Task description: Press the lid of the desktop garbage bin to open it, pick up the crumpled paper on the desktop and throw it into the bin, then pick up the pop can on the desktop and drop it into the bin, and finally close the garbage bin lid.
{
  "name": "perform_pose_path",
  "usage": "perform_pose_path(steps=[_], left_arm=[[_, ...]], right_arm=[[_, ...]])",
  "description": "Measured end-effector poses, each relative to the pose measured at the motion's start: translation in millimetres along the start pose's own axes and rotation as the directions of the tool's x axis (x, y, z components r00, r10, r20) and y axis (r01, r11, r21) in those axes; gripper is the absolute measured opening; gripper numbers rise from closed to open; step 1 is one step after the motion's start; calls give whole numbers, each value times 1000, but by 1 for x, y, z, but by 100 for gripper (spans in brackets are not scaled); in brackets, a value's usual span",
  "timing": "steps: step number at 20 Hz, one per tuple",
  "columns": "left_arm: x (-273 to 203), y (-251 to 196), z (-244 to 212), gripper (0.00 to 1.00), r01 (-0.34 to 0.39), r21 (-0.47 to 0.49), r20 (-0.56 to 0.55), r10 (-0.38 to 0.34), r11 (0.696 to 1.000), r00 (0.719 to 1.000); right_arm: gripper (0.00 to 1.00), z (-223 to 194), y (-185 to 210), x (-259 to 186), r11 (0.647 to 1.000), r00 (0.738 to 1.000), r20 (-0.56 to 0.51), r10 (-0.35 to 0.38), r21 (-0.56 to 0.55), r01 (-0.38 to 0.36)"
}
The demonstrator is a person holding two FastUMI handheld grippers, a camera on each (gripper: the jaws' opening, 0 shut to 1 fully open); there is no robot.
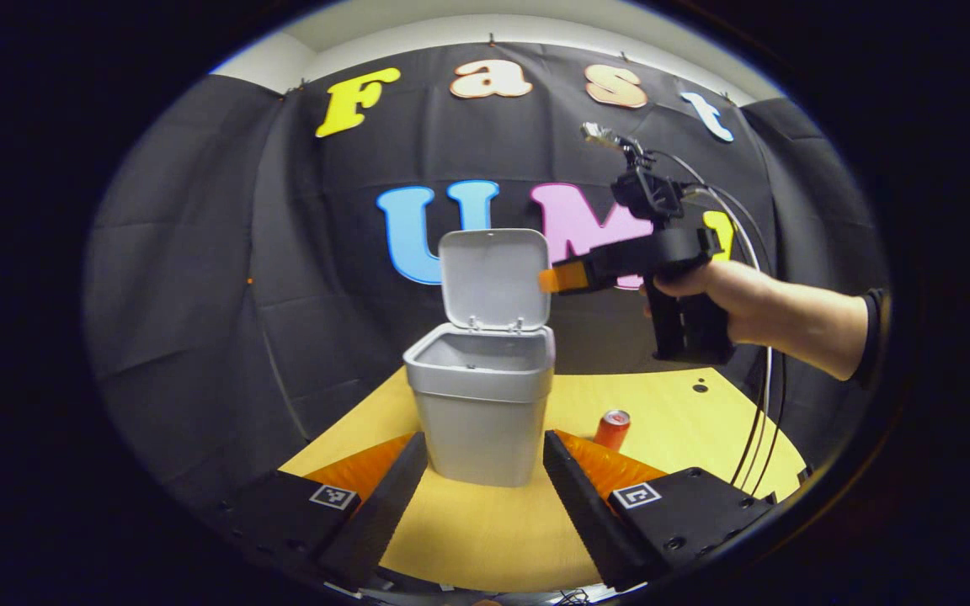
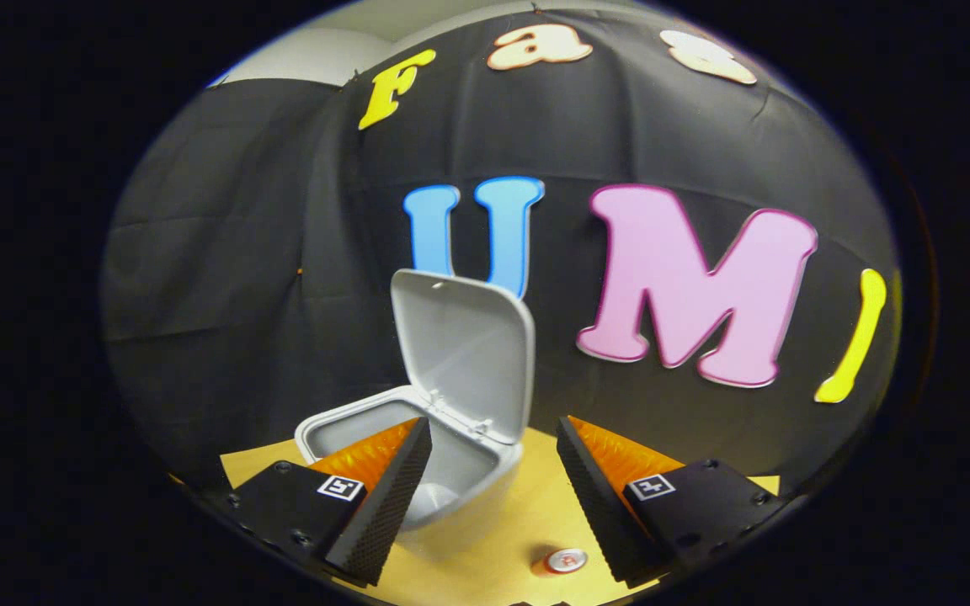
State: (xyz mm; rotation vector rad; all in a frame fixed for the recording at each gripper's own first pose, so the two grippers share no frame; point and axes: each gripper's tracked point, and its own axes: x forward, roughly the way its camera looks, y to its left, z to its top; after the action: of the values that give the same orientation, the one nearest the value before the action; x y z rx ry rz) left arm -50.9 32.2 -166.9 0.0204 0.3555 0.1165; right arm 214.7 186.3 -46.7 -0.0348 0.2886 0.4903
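A: Any readable writing on the items?

B: None. The can (image 1: 612,429) is red-orange, its label too small to read. Square coded markers sit on both hand-held gripper bodies.

A: Bin position?

B: The bin (image 1: 482,404) stands on the counter (image 1: 670,421), lid (image 1: 494,279) upright and open. In the left gripper view it sits straight ahead of the left hand-held gripper (image 1: 485,471), between the spread fingers but beyond them, not touched. The can stands just right of the bin.

A: Right side?

B: The right hand-held gripper (image 2: 493,471) hangs above the bin's rim, released, nothing between its fingers. In its view the can (image 2: 564,560) lies below, near the right finger. From the left gripper view, its fingertip sits beside the lid (image 1: 494,279).
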Motion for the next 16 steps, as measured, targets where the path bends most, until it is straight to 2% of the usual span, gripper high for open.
perform_pose_path(steps=[4, 7, 9, 12, 16], left_arm=[[41, -40, -34, 94, 109, 54, -37, -107, 993, 994], [78, -76, -65, 95, 194, 35, -78, -190, 980, 979], [103, -104, -82, 95, 244, 6, -97, -242, 970, 965], [145, -134, -105, 94, 284, 5, -118, -281, 959, 952], [198, -172, -127, 95, 343, 42, -130, -336, 938, 933]], right_arm=[[97, 25, -62, -51, 990, 985, 101, -139, -10, 141], [97, 28, -115, -84, 968, 960, 124, -250, 3, 251], [97, 23, -153, -104, 943, 935, 135, -329, 3, 332], [97, 7, -201, -134, 899, 889, 141, -436, 18, 438], [97, -24, -237, -159, 855, 841, 156, -518, 65, 515]])
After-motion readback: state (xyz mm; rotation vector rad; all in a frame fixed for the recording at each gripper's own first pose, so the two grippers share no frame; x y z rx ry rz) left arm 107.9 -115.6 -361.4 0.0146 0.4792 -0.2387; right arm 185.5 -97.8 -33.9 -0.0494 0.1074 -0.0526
